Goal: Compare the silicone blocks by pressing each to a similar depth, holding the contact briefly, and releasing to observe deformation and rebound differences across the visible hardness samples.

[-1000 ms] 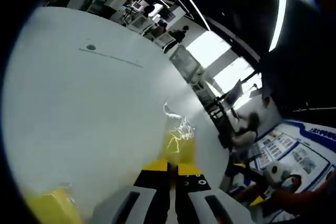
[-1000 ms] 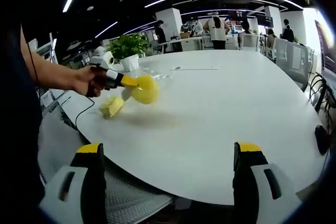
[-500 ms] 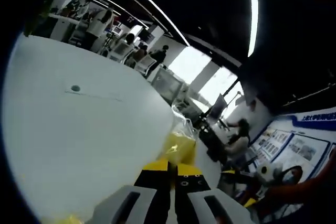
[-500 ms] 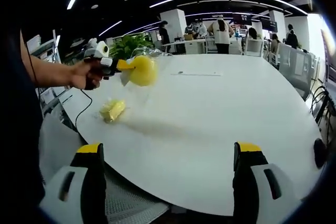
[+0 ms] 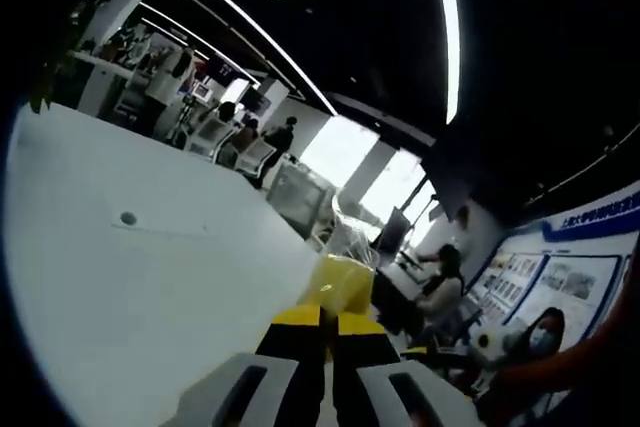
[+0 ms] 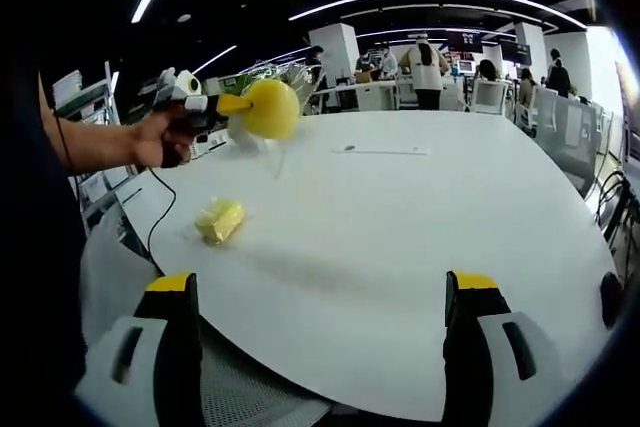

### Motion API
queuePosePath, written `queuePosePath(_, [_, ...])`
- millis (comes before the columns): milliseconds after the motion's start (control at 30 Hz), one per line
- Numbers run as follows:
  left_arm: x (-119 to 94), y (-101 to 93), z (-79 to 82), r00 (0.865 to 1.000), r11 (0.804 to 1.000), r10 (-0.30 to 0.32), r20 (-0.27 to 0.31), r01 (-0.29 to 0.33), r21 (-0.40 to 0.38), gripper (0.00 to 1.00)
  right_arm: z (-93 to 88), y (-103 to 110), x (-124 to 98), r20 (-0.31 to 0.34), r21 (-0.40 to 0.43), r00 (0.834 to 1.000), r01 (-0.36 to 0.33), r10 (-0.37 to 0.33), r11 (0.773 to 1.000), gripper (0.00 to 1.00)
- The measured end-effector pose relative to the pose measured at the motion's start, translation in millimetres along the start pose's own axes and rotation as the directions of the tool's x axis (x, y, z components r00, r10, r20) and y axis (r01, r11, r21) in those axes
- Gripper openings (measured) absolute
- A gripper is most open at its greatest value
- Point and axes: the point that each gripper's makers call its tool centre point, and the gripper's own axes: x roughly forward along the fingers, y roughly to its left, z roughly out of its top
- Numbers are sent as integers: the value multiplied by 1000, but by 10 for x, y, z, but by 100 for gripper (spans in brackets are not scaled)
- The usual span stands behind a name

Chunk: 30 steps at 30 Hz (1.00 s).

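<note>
From the right gripper view I see a broad white oval table [image 6: 420, 237] running away toward twelve o'clock. A small yellow silicone block in a clear wrapper [image 6: 220, 220] lies on it at about nine o'clock, near the table's edge. A thin pale strip with a small dark spot [image 6: 380, 150] rests flat farther off, near twelve o'clock. In the left gripper view the table [image 5: 140, 297] lies at eight o'clock.

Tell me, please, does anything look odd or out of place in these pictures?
Yes. The left tool holds one yellow block, in a clear wrapper, up in the air instead of pressing it on the white table. A second yellow block lies there alone.
</note>
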Motion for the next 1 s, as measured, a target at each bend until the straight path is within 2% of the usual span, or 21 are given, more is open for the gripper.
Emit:
queuePosePath(267, [-167, -183, 344, 996, 998, -30, 81, 25, 63, 0, 79, 39, -20, 35, 20, 999, 3, -4, 1000, 96])
queuePosePath(400, [-261, -263, 443, 993, 996, -45, 105, 36, 80, 0, 88, 61, -8, 48, 38, 999, 5, -7, 999, 96])
queuePosePath(500, [-317, -295, 464, 993, 996, -55, 105, 47, 79, 0, 203, 68, -6, 97, 92, 995, 3, -12, 996, 96])
queuePosePath(733, [-404, -402, 462, 991, 993, -87, 104, 78, 85, 0, 427, 182, -70, 145, 70, 989, -4, -6, 998, 96])
queuePosePath(867, [-443, -528, 426, 990, 992, -106, 94, 98, 85, 0, 609, 273, -86, 177, 42, 984, -21, 13, 999, 96])
queuePosePath(1000, [-492, -587, 402, 990, 990, -116, 86, 108, 93, 0, 889, 345, -108, 229, 23, 973, -32, 25, 999, 96])
